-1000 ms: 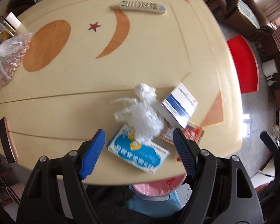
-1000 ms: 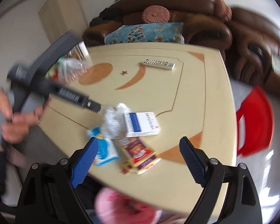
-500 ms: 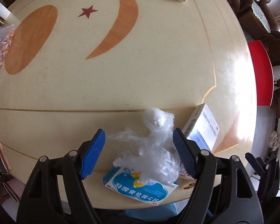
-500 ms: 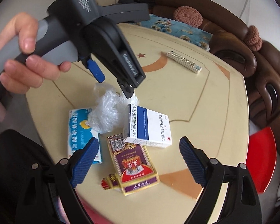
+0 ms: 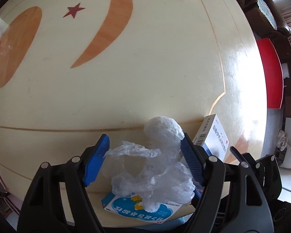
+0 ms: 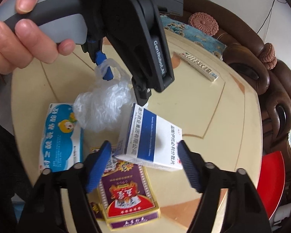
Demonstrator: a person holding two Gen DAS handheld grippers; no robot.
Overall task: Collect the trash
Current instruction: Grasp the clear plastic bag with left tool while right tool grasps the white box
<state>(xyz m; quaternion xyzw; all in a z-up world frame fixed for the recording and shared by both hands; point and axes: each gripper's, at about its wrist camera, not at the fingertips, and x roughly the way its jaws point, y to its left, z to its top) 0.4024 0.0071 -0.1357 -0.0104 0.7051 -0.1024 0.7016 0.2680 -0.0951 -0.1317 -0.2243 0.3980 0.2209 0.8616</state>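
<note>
Your left gripper (image 5: 143,158) has its jaws open around the crumpled plastic bag (image 5: 155,167), which lies on the blue carton (image 5: 139,209) at the desk (image 5: 145,68) edge nearest you; pads barely touch it. Your right gripper (image 6: 143,167) jaws have just been closing around the white-and-blue box (image 6: 151,141) just right of the bag, no firm pinch visible. Risks: the film slips out, the tilted box skids, and the two grippers collide, being that close.

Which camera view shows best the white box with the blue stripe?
The right wrist view. There the white and blue box shows its whole printed face and one end, lying tilted between the pads of the right gripper. The left wrist view catches only a part of it, behind the left gripper.
</note>
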